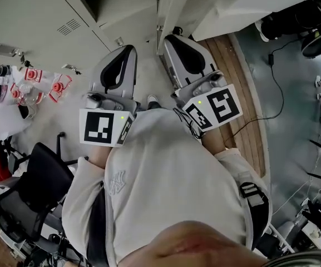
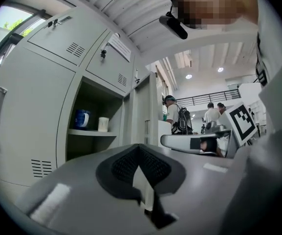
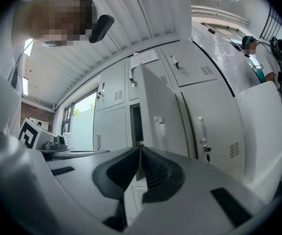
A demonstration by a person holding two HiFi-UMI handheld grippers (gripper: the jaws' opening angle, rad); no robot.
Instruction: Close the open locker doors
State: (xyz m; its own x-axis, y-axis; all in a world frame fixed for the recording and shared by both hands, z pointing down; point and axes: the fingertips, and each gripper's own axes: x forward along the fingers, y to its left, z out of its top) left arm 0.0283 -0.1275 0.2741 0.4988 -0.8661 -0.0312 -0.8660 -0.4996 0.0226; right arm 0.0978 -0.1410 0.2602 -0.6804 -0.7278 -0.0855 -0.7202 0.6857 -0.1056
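Left gripper view: grey locker door (image 2: 146, 106) stands open.

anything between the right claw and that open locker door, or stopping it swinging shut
Nothing visible does. The right claw faces the open door across bare air, and the blue mug and white cup sit back on the shelf inside.

The room is evenly bright: ceiling lamps (image 2: 188, 76) glow white and daylight washes out the window (image 2: 11, 18), while the open locker (image 2: 94, 114) is shadowed inside. Both gripper views bend straight edges into curves and go black at the corners, and the left gripper (image 2: 140, 151) and right gripper (image 3: 140, 150) loom soft and unfocused up close. The head view looks duller, with faint shadows on the floor (image 1: 294, 93).
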